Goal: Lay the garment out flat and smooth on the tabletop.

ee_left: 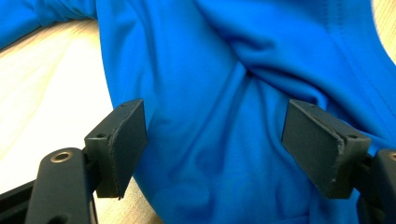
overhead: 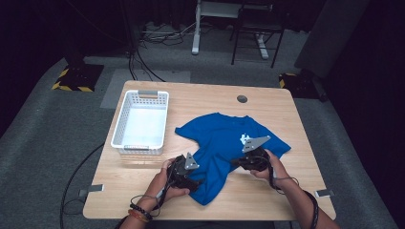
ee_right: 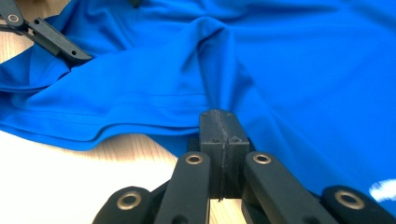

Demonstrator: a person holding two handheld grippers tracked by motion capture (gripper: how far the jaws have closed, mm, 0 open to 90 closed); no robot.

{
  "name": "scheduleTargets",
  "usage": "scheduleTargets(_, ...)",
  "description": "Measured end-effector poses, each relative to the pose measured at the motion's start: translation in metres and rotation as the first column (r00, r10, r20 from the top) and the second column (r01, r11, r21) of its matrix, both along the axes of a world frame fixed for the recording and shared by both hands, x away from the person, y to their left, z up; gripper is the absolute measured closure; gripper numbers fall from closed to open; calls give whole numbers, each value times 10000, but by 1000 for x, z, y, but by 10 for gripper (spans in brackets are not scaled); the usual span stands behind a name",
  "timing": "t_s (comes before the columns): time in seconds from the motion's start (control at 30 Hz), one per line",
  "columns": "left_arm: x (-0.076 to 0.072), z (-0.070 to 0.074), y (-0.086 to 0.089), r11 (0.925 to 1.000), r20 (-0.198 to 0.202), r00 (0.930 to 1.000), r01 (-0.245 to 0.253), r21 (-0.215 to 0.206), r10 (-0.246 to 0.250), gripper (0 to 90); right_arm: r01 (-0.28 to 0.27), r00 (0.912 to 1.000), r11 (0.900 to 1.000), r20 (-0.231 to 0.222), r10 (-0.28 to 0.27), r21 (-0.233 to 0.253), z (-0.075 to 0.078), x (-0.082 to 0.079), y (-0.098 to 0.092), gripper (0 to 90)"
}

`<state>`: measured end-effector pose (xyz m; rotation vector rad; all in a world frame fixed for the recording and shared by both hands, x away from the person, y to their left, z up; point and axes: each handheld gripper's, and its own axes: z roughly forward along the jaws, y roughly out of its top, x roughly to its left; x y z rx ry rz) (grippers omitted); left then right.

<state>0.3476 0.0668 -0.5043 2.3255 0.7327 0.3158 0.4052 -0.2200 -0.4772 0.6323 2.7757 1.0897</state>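
Blue shirt (overhead: 228,145) crumpled mid-table, basket (overhead: 141,123) at its 9 o'clock. Right gripper (ee_right: 219,122) clenched on hem; left gripper (ee_left: 212,144) spread wide over cloth, grasping nothing. Risk: one-sided pull bunches shirt, drags it toward table edge.

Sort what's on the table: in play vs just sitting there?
In play:
blue T-shirt
left hand-held gripper, jaws apart over the shirt
right hand-held gripper, jaws shut, apparently pinching shirt fabric

Sitting there:
white basket, untouched, possibly the shirt's destination
round table grommet
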Motion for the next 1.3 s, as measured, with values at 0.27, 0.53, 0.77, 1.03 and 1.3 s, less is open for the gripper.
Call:
scheduleTargets(0.27,0,2,4,9998,-125,9999,-7,183,9,222,150,9999,9971,-71,-145,749,16,-21,-40,900)
scheduleTargets(0.53,-4,5,7,9987,-191,9998,64,496,-55,222,756,9971,9968,18,-757,264,13,-51,-88,900)
scheduleTargets(0.77,-7,6,2,9974,-168,9997,207,688,-196,222,269,9956,9996,898,-270,17,6,-55,-59,740)
scheduleTargets(1.03,-9,5,3,9983,-169,9996,215,535,-206,222,-116,9960,9996,879,138,-263,-8,-41,-20,689)
scheduleTargets(1.3,-9,3,6,9994,-199,9996,184,285,-178,220,-72,9980,9981,624,110,-612,-17,-29,-12,880)
